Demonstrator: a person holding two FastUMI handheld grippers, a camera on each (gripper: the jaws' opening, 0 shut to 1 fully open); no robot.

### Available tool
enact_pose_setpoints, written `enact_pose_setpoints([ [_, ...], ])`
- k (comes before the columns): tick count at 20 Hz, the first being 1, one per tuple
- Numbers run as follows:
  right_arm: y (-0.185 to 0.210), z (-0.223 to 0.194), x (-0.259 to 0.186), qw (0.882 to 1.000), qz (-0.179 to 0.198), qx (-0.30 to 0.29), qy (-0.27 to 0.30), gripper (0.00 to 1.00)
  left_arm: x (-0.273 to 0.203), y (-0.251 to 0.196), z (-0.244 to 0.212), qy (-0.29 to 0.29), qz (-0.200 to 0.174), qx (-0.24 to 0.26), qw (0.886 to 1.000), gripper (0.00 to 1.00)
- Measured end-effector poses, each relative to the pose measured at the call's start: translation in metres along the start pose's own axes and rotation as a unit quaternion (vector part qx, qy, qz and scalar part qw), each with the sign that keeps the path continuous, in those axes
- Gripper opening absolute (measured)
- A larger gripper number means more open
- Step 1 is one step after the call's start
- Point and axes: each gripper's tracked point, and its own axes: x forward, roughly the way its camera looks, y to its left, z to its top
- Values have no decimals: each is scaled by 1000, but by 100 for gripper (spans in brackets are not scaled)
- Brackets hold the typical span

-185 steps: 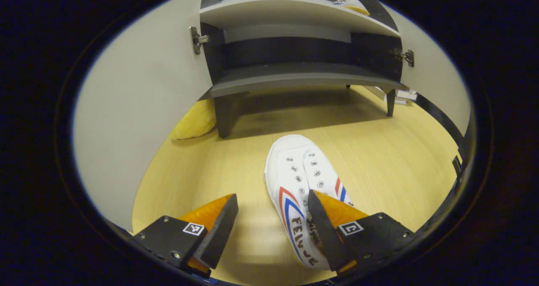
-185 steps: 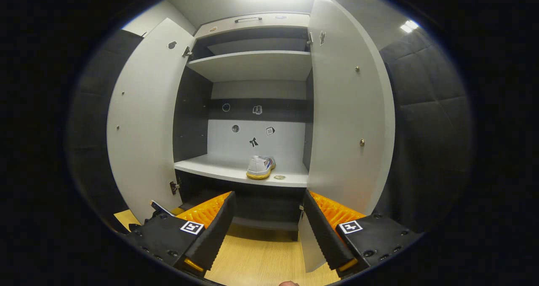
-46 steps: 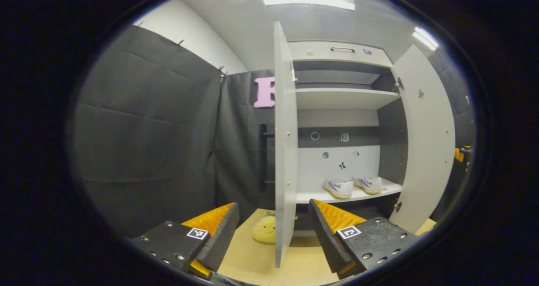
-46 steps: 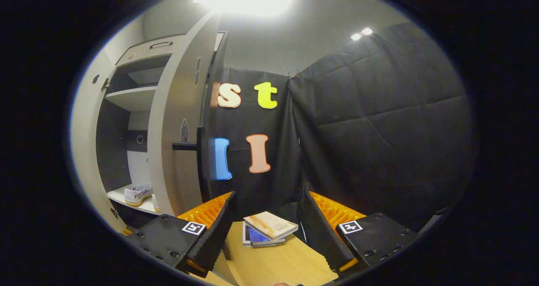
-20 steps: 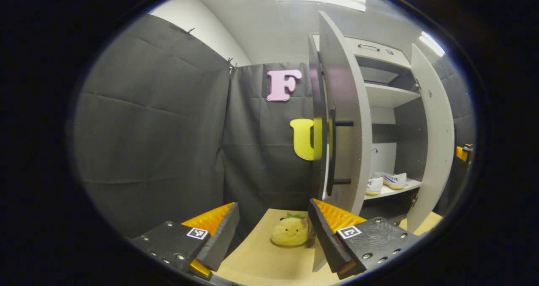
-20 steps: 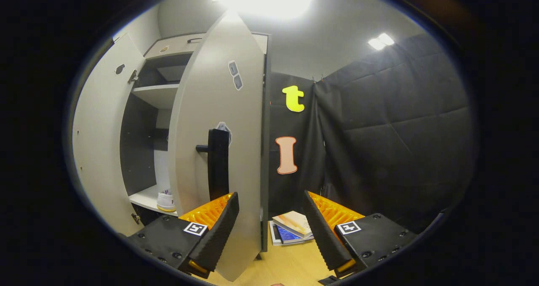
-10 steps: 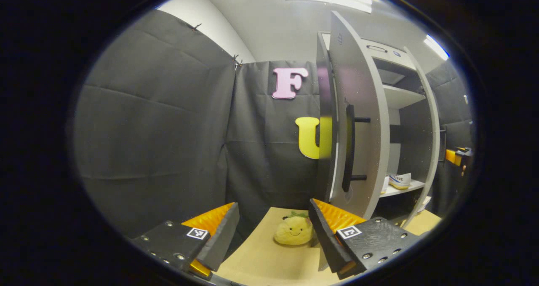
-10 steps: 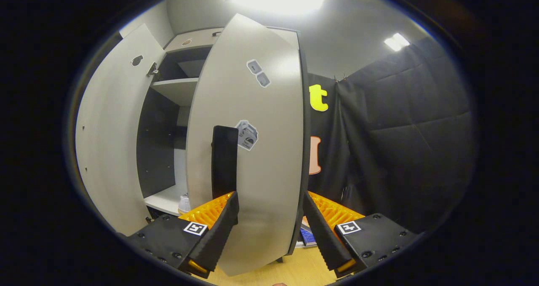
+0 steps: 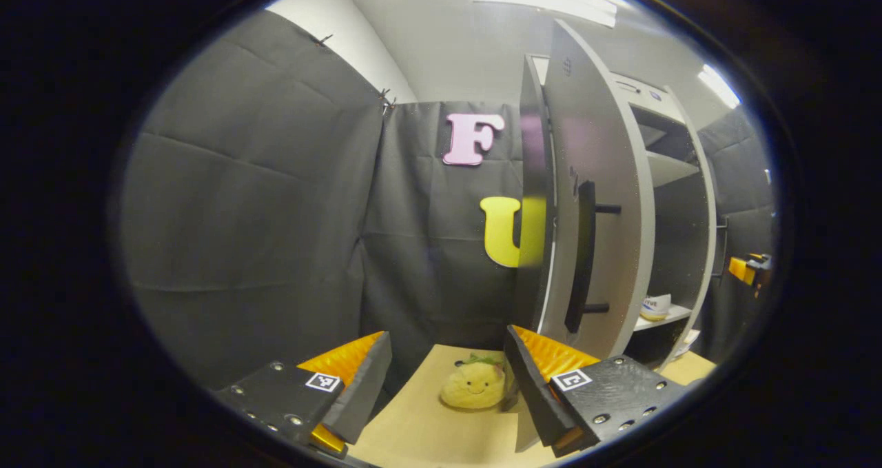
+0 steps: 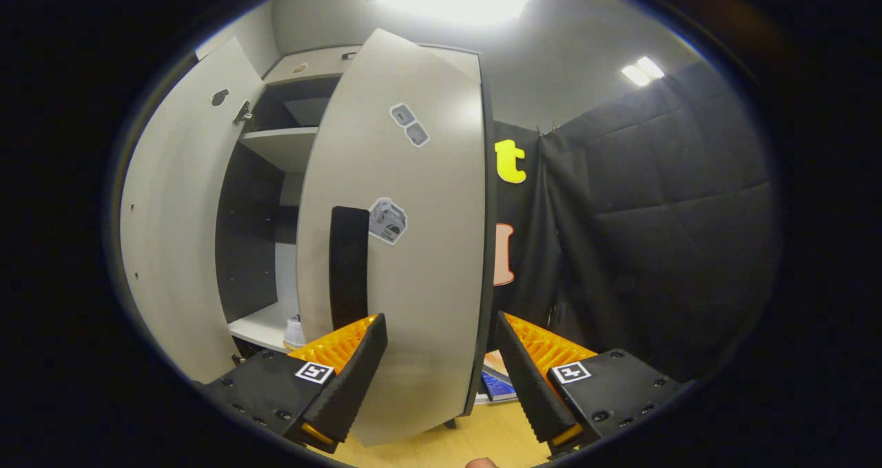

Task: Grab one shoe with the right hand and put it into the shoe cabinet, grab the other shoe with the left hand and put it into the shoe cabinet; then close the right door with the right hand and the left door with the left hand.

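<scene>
Both the left gripper [image 9: 444, 378] and right gripper [image 10: 441, 378] are open and empty, while the grey right door [image 10: 413, 261], center frame, carries a black handle [image 10: 348, 268].

Blue lettering on the shoe [image 9: 655, 305] is too small to read; door stickers [image 10: 386, 220] are illegible.

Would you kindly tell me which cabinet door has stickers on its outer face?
The right door, facing the right tongs: stickers sit beside its black handle. The left door shows none.
</scene>
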Motion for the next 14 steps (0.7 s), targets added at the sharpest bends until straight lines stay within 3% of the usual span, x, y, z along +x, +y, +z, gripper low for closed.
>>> enact_pose_setpoints([
  [2, -11, -1, -8, 1000, -12, -3, -5, 99, 11, -11, 7, -3, -19, -6, 1000, 100],
  [7, -39, -15, -15, 1000, -20, -9, 2, 99, 26, -49, 21, -16, -49, -13, 999, 94],
  [8, -45, -19, -16, 1000, -18, -7, 6, 99, 23, -51, 21, -18, -36, -1, 999, 97],
  [9, -50, -23, -16, 1000, -14, -5, 11, 99, 22, -51, 23, -26, -31, 15, 999, 93],
  [10, -58, -26, -15, 1000, -11, -5, 14, 99, 21, -52, 24, -26, -22, 25, 999, 99],
  [14, -82, -30, -10, 1000, -1, -3, 17, 99, 18, -62, 26, -27, 8, 33, 999, 100],
])
